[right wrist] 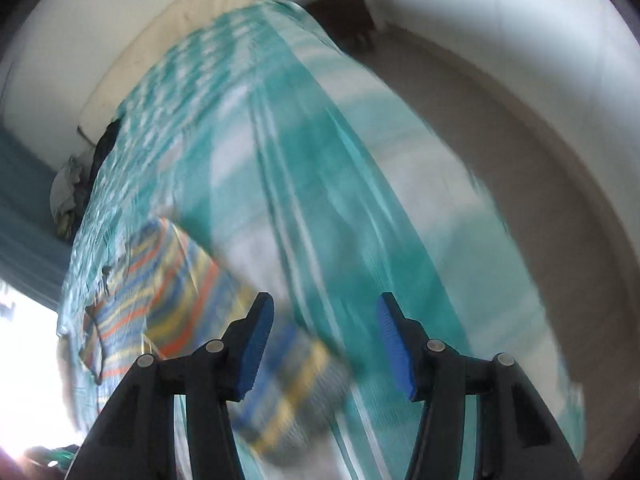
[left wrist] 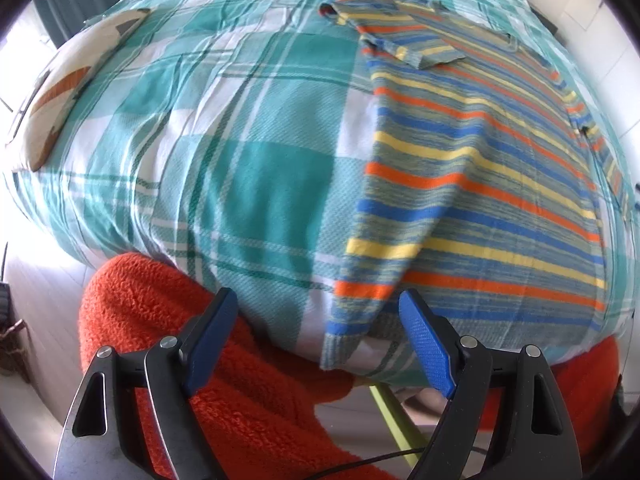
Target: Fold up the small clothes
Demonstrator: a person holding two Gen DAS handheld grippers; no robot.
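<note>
Hovering wide open and empty, left tongs (left wrist: 318, 340) and right tongs (right wrist: 325, 344) face the striped knit sweater (left wrist: 480, 184) on the bed (left wrist: 224, 128); next, I judge, gripping its near hem.

This is a bedroom in a home. A bed (left wrist: 248, 152) fills most of both views, covered with a teal and white checked spread. A patterned pillow (left wrist: 76, 76) lies at the upper left of the left view, a cream headboard (right wrist: 168, 36) (blurred) stands at the upper left of the right view, with pale floor (right wrist: 500, 120) on the right.
</note>
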